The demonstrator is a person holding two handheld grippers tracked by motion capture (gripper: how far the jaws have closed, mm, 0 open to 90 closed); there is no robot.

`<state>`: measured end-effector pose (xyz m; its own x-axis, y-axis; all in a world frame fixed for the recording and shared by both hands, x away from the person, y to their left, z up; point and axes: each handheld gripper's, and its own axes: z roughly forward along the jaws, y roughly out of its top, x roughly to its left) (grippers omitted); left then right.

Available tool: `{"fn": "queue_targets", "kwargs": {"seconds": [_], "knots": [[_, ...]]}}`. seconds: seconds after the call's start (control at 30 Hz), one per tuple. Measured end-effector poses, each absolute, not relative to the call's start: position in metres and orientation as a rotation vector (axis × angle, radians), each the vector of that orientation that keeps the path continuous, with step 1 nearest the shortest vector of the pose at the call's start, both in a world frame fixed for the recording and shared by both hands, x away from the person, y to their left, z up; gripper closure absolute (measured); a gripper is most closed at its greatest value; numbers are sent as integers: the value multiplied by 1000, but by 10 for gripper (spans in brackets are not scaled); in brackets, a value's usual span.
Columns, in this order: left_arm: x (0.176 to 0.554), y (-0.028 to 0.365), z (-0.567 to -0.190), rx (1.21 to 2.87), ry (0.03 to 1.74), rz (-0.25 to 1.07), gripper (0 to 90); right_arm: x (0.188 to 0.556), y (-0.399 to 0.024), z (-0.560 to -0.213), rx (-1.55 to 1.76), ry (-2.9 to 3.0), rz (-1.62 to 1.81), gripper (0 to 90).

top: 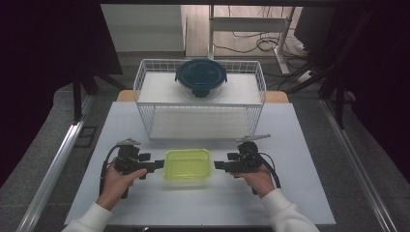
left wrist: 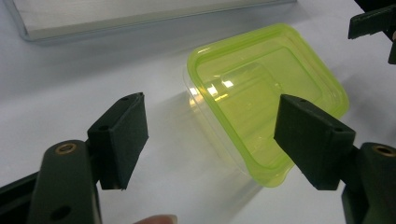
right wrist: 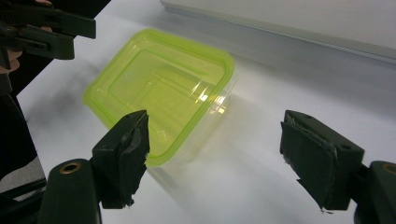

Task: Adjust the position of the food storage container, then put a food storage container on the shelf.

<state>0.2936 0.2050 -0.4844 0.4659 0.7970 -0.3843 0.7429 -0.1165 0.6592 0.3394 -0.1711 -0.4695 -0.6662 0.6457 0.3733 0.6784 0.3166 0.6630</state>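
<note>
A clear rectangular container with a yellow-green lid [top: 187,166] sits on the white table near the front edge. My left gripper [top: 158,166] lies level just left of it, jaws open, with empty table between its tips and the lid. My right gripper [top: 218,166] mirrors it on the right side, open too. In the left gripper view the container [left wrist: 261,98] lies ahead, between and beyond the spread pads of the left gripper [left wrist: 215,128]. In the right gripper view the container [right wrist: 163,88] lies ahead to the left of the open right gripper [right wrist: 217,147]. Neither gripper's pads touch it.
A white wire shelf rack [top: 145,82] stands behind the container at mid-table. A round glass bowl with a dark blue clip lid [top: 200,77] rests on top of it. The white table top [top: 290,193] has free room on both sides and in front.
</note>
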Motion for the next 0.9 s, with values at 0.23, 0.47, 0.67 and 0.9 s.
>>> {"fn": "queue_targets", "kwargs": {"seconds": [0.23,0.47,0.67,0.9], "knots": [[293,205,-484,1862,1294,76,251,341,-171,-469,-1286,-2489,-1314,238],[294,206,-483,1847,1298,60,237,343,-167,-470,-1318,-2444,-1313,243],[297,205,-485,1831,1309,28,230,345,-162,-471,-1317,-2415,-1323,266],[301,208,-488,1805,1327,-5,223,348,-157,-473,-1315,-2391,-1321,289]]}}
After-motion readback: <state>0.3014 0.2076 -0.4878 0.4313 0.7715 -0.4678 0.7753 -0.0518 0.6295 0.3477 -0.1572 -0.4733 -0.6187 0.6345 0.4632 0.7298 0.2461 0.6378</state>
